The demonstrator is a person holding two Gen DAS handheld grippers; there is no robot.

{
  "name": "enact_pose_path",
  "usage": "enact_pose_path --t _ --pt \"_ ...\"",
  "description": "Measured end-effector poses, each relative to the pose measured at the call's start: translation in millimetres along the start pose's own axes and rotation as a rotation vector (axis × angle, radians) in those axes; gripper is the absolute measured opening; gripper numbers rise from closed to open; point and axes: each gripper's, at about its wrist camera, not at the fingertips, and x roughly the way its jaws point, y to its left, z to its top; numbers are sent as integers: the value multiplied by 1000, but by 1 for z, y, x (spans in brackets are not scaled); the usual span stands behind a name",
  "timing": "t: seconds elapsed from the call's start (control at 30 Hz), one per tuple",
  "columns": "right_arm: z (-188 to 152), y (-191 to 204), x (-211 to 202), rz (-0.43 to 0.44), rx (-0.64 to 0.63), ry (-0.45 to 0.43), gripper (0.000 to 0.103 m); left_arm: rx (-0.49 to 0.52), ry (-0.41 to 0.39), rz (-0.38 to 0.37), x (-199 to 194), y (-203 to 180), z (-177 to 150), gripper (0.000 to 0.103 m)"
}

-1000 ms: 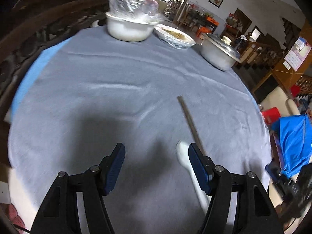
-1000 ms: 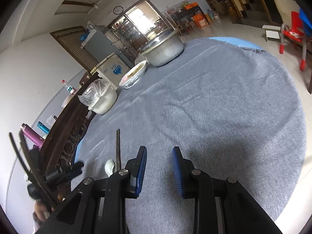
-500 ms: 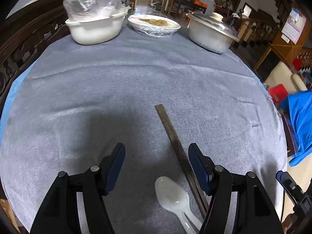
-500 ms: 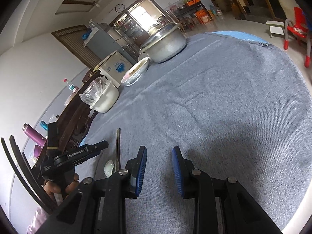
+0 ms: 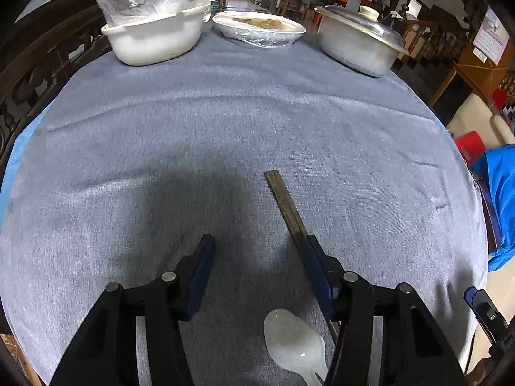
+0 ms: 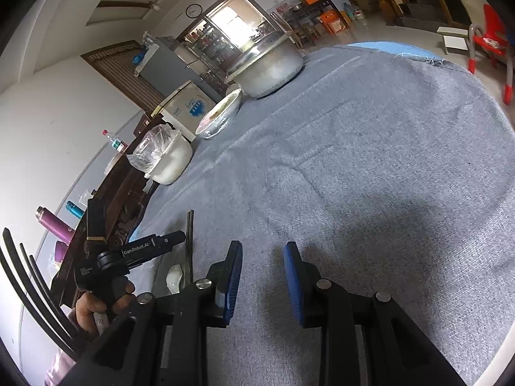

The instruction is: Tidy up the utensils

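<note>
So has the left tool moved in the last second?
Yes. The left tool has pulled back toward the person: the chopsticks and white spoon, lying on the tablecloth, show more fully than before.

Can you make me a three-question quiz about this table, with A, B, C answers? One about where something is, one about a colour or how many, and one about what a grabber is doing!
1. Where is the white spoon?
A. Inside the metal pot
B. On the grey tablecloth, beside the chopsticks
C. On the floor

2. How many food dishes stand at the far side of the table?
A. One
B. Five
C. Three

3. What is the left gripper doing?
A. It is open and holds nothing
B. It is squeezing the spoon
C. It is lifting a pot lid

Answers:
1. B, the spoon lies on the cloth next to the dark chopsticks.
2. C, there is a white bowl with plastic over it, a wrapped plate and a lidded metal pot.
3. A, its blue fingers stand wide apart with only cloth between them.
</note>
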Motion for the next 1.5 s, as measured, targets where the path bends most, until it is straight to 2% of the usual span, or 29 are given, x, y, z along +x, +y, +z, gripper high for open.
enact_pose_path --t 0.17,0.27,0.3,0.33,0.47,0.53,0.6,0.7,0.93,1.17,1.27,1.4,1.5 --pt "1 2 4 0 -6 5 29 44 -16 18 -1 -6 1 55" --pt "2 0 6 -2 -3 6 29 39 -26 10 3 4 2 38" --pt "2 -1 7 -2 -1 7 29 45 -30 41 2 7 2 23" --pt "2 -2 8 -3 1 9 29 51 -29 53 4 7 3 13" --pt "3 -2 11 -3 -1 13 29 11 -13 -4 4 12 6 14" --pt "3 0 14 -3 -9 18 29 -33 3 -82 3 16 5 14" --pt "3 2 17 -2 -15 22 29 -44 3 -116 1 14 4 14" --pt "1 4 21 -1 -22 30 29 -6 3 -100 3 2 3 14" --pt "0 6 28 -2 -33 40 29 -32 -1 -122 10 2 10 14" --pt "-2 6 31 -2 -37 36 29 17 -30 -95 15 -12 14 15" --pt "-3 7 30 8 -49 22 29 22 -24 -125 22 -17 20 20" --pt "-2 8 29 12 -51 9 29 104 -27 -60 28 -35 22 20" --pt "-2 7 29 17 -47 1 29 58 -6 -114 28 -21 21 15"
